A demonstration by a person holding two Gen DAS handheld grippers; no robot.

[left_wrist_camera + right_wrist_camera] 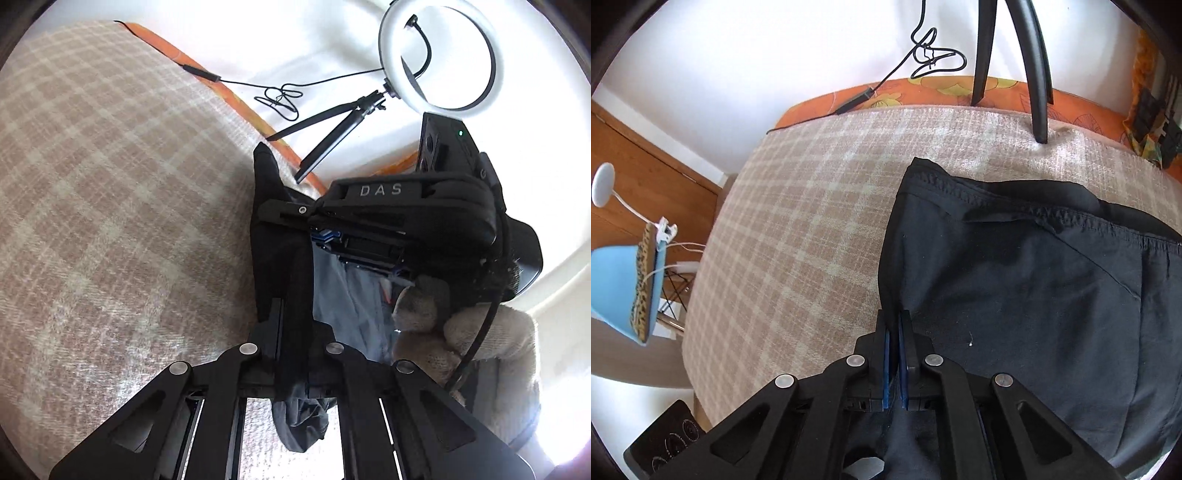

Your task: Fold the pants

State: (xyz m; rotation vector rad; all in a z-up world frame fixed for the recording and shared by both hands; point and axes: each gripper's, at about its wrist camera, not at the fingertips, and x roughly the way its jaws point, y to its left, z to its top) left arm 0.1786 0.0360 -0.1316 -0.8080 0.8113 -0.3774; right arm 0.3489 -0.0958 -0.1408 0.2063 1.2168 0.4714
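The dark navy pants (1034, 280) lie over the plaid blanket (812, 221), hemmed edge toward the far side. My right gripper (895, 321) is shut on the pants' left edge, cloth pinched between its blue pads. In the left wrist view my left gripper (295, 310) is shut on a fold of the pants (284, 240), which hangs up between the fingers and bunches below. The right gripper (295, 214), marked DAS and held in a gloved hand (461, 332), grips the same cloth just ahead of it.
A ring light (439, 62) on a tripod stands at the bed's far edge, its legs (1034, 74) and cable (280, 96) on the orange sheet (923, 88). A blue chair (624, 284) and wooden wall stand to the left of the bed.
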